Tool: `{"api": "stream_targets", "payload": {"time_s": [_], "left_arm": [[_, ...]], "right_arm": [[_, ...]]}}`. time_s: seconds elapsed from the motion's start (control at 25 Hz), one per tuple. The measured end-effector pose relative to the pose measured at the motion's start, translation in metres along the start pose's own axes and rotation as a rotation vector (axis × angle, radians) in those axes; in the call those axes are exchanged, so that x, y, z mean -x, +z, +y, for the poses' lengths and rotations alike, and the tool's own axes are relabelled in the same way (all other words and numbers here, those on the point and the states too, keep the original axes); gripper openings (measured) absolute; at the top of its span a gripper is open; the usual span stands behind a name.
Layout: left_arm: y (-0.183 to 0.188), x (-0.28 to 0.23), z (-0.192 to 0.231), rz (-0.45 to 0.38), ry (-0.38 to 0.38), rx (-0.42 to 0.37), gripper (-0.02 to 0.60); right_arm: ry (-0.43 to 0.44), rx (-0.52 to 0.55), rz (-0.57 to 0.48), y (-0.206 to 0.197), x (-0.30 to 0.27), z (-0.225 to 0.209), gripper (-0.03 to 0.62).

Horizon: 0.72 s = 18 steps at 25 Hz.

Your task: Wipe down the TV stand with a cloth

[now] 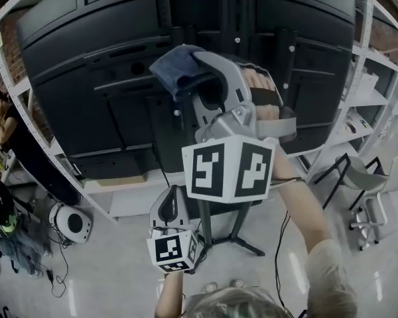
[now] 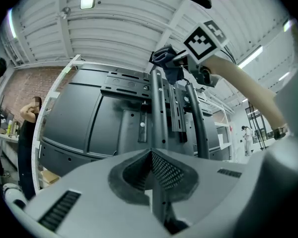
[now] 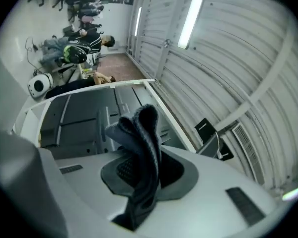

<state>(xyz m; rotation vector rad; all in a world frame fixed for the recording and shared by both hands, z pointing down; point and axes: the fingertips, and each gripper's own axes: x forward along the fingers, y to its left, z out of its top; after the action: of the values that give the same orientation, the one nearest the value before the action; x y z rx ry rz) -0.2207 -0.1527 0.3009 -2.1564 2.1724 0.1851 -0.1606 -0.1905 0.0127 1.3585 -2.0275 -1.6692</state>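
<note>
My right gripper (image 1: 198, 71) clamps the blue cloth (image 1: 174, 68) up by the top of the TV stand (image 1: 231, 25), while my left gripper (image 1: 172, 207) hangs low, closed on nothing, so I judge the lower post and base not yet wiped.

The right tongs (image 1: 198, 78) are held high against the upper part of the TV stand (image 1: 205, 230), gripping a bunched blue cloth (image 1: 174, 68) that sits just left of the stand's column. The left tongs (image 1: 172, 201) hang lower, just left of the stand's pole and above its floor legs. A round white device (image 1: 73, 222) lies on the floor well left of the stand, and a grey chair (image 1: 368, 177) stands to its right.
</note>
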Motion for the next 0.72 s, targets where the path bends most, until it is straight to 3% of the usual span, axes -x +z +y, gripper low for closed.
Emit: {"api": "stream_targets", "payload": {"time_s": [0.24, 0.72], "left_arm": [[-0.001, 0.013, 0.025, -0.001, 0.055, 0.016, 0.015], [-0.002, 0.015, 0.027, -0.011, 0.051, 0.035, 0.015]], "right_arm": [[-0.056, 0.159, 0.078, 0.002, -0.052, -0.022, 0.057], [-0.023, 0.238, 0.132, -0.003, -0.061, -0.002, 0.055]]}}
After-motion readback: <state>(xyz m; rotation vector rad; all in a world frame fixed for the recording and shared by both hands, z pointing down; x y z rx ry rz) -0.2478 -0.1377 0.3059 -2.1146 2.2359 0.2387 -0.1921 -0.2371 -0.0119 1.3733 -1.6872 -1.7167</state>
